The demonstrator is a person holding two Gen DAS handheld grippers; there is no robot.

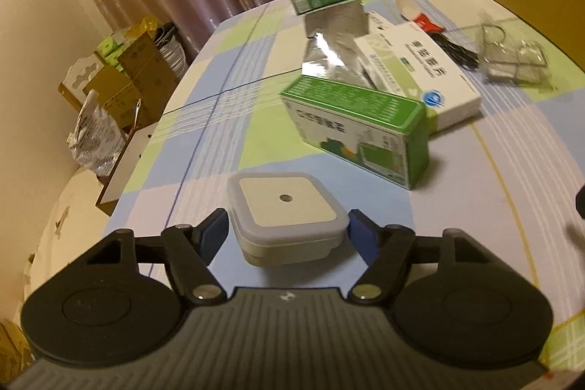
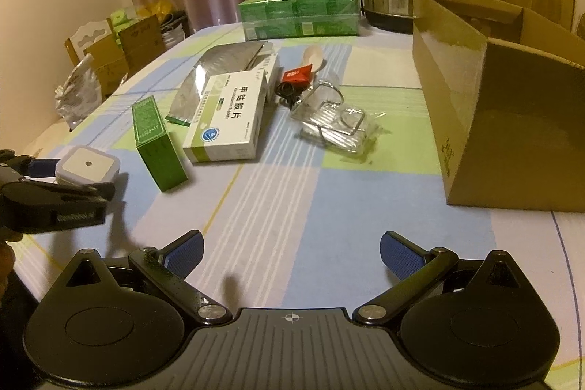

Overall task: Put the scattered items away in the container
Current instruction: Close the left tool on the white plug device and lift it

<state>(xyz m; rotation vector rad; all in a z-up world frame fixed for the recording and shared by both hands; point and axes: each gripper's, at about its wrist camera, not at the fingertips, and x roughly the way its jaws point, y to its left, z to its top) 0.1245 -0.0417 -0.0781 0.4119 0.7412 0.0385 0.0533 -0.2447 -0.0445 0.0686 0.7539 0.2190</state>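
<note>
Square white box (image 1: 285, 218) sits between the left gripper (image 1: 289, 233) fingers, half-open, pads just beside its sides, grip uncertain. Step: grasping; next pinch, lift, carry to cardboard box (image 2: 512, 119). Green carton (image 1: 358, 130) just ahead; worktop (image 2: 310, 200) bare toward right gripper (image 2: 292, 254), wide open, empty.

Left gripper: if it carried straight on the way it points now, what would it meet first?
The small white square box, already between the left gripper's blue fingers. Whether they touch it is unclear. Beyond it lies the green carton, probably next in line.
</note>
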